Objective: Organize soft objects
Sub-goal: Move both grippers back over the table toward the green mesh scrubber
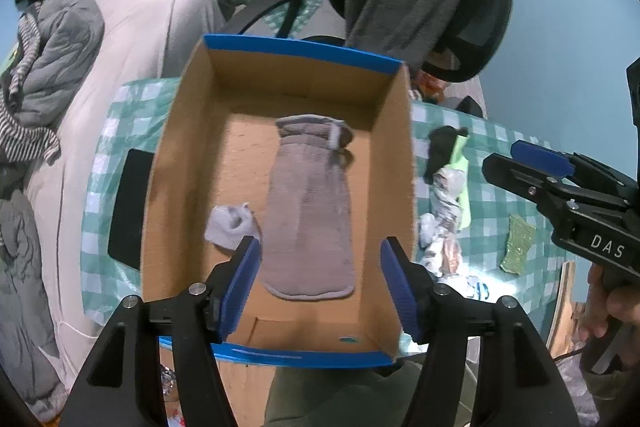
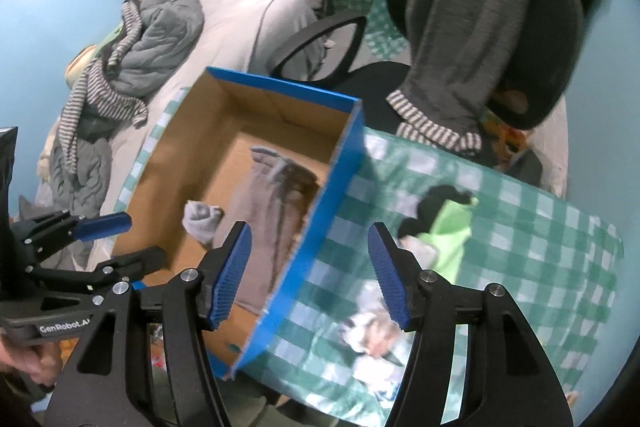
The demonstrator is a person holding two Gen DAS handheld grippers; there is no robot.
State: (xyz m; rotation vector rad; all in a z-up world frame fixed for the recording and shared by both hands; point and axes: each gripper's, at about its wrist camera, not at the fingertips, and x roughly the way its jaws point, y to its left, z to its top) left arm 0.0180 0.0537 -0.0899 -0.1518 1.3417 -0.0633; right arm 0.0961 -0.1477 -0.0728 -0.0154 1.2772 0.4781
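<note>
Grey sock [image 1: 308, 207] lies flat lengthwise in the box [image 1: 188, 131], cuff at far end; both tools [image 1: 320, 287] [image 2: 310, 275] released, empty.

Left gripper [image 1: 320, 279] hangs over the cardboard box [image 1: 188, 155], jaws apart w/ nothing between. In box: long grey sock [image 1: 308, 211] flat at centre, small white sock [image 1: 230, 227] touching its left side. Right of box, on checked tablecloth [image 1: 504, 187]: black-and-green cloth [image 1: 450, 147], crumpled pale pile [image 1: 440, 235], green scrub pad [image 1: 518, 243]. Right gripper [image 1: 520, 163] far right of box, above cloth.
</note>
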